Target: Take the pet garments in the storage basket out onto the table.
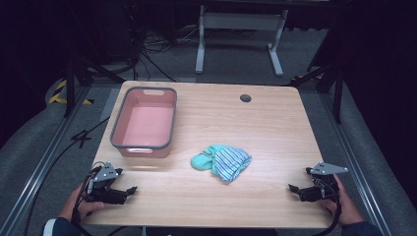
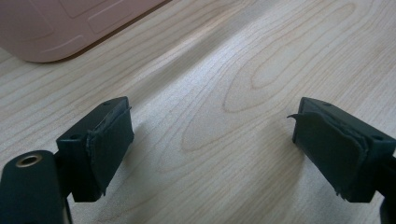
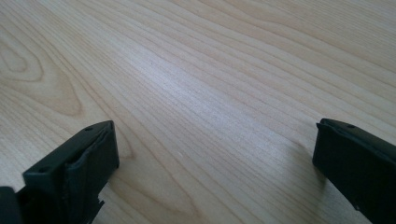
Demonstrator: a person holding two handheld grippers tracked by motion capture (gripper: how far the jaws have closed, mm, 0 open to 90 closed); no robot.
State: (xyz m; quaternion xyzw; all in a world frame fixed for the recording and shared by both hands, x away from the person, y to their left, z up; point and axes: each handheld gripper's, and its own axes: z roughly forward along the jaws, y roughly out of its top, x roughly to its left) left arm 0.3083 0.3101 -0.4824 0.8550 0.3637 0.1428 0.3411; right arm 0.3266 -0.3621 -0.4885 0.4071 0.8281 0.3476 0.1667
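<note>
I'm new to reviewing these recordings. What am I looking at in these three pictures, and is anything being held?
A person sits at a wooden table, holding a two-jaw tool in each hand. The high view looks down from above: left hand-held gripper near the left corner, right hand-held gripper near the right corner. The other two pictures come from cameras riding on each gripper, looking along its black jaws. On the table lie a pink tub with a grey rim and a crumpled cloth, teal and striped. Both grippers are open over bare wood, holding nothing.
</note>
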